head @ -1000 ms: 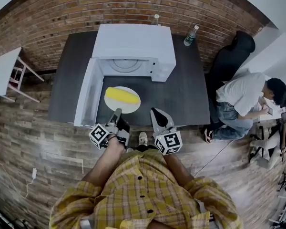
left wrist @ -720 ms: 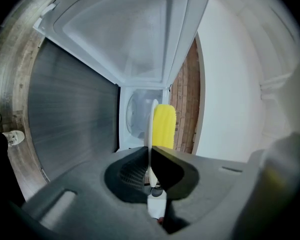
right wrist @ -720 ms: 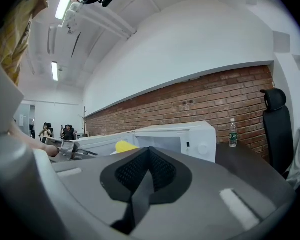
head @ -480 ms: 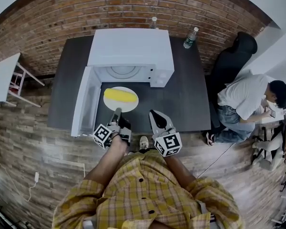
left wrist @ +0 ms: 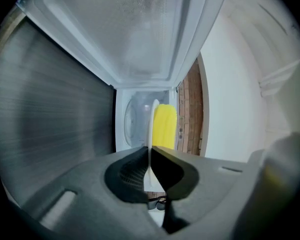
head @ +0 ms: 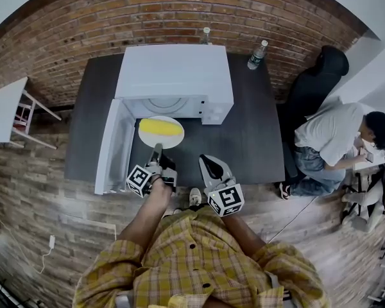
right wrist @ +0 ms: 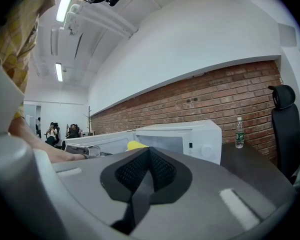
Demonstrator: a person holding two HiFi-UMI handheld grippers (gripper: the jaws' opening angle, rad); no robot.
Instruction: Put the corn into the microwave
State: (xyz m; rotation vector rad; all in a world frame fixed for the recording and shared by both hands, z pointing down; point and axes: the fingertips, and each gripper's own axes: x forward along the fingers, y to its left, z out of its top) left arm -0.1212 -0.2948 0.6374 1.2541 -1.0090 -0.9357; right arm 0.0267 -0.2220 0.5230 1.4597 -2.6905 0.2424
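grey left hand-held gripper (head: 156, 153) pinched narrow on near rim of white plate (head: 172, 142); right hand-held gripper (head: 209, 165) beside it, closed, empty. yellow corn (head: 160, 128) on plate, straight ahead of left, long axis crosswise, at open microwave (head: 173, 76) mouth.

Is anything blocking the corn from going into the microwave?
Nothing visible does. The microwave has its door swung open to the left, and the plate carrying the corn, gripped by the left gripper, is right before the opening.
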